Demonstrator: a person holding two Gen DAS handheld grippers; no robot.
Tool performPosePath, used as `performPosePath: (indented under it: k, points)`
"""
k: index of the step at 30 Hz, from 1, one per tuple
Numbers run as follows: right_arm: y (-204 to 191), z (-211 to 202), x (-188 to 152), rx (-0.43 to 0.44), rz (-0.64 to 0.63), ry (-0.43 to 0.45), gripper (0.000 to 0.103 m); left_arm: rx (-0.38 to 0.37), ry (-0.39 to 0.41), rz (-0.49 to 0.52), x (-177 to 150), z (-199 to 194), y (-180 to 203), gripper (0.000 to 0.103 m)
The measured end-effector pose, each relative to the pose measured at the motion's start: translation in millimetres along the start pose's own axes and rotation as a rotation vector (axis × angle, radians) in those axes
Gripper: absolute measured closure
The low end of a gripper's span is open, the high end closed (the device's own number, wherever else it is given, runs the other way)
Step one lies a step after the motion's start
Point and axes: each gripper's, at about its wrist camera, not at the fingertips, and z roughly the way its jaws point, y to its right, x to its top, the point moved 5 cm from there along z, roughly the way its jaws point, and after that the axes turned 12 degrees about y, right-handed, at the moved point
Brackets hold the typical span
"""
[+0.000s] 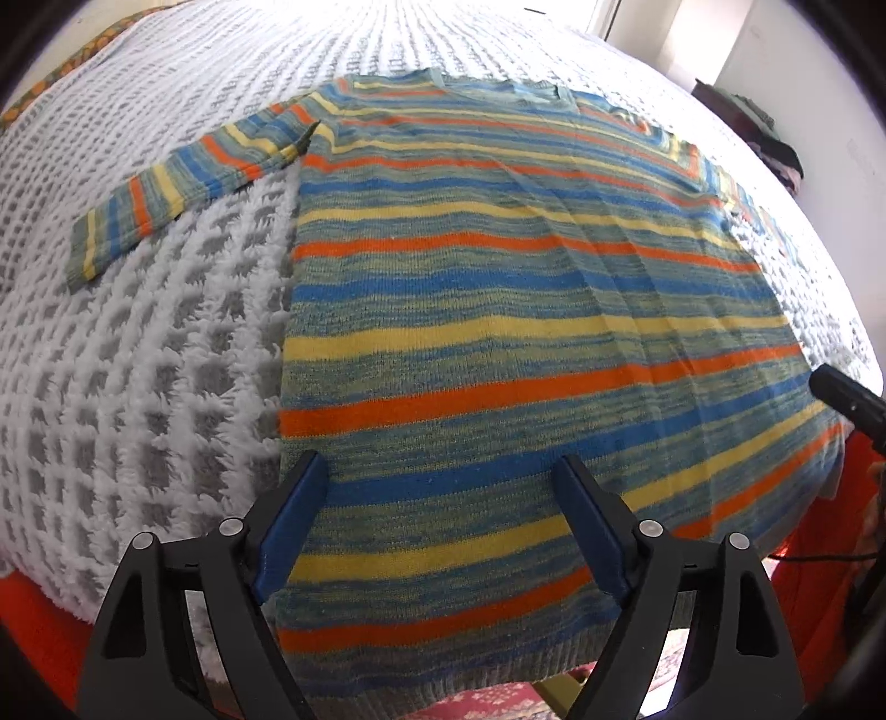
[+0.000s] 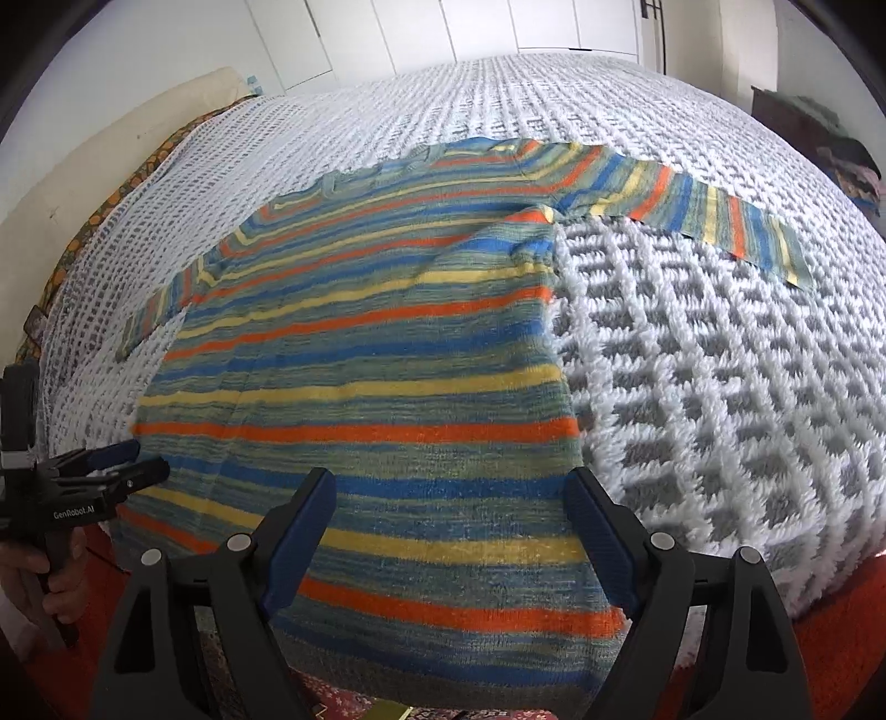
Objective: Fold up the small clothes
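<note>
A small striped knit sweater (image 1: pixel 498 310) in blue, yellow, orange and green lies flat on the bed, neck away from me, hem hanging over the near edge. It also shows in the right wrist view (image 2: pixel 376 354). One sleeve (image 1: pixel 183 188) stretches out to the left, the other sleeve (image 2: pixel 714 210) to the right. My left gripper (image 1: pixel 443 471) is open and empty above the hem's left part. My right gripper (image 2: pixel 451 487) is open and empty above the hem's right part. The left gripper also shows from the side in the right wrist view (image 2: pixel 144 462).
A fluffy white and grey checked blanket (image 1: pixel 138 360) covers the bed (image 2: pixel 720 387). An orange sheet (image 2: pixel 830 637) shows under its near edge. Dark clothes (image 1: pixel 769 144) lie beyond the bed at the far right. White cupboard doors (image 2: pixel 498 27) stand behind.
</note>
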Motion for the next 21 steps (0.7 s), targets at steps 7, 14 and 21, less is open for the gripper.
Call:
performPosePath:
  k: [7, 14, 21]
  points:
    - [1.5, -23.1, 12.4, -0.016, -0.007, 0.106, 0.019, 0.022, 0.113, -0.069, 11.5, -27.3, -8.4, 0.016]
    - [-12.6, -24.4, 10.3, 0.000, -0.055, 0.109, 0.019, 0.100, 0.160, -0.130, 3.9, -33.7, -29.7, 0.014]
    - [-20.1, -28.5, 9.0, 0.004, -0.091, 0.127, 0.019, 0.133, 0.184, -0.178, 2.4, -36.8, -47.3, 0.014]
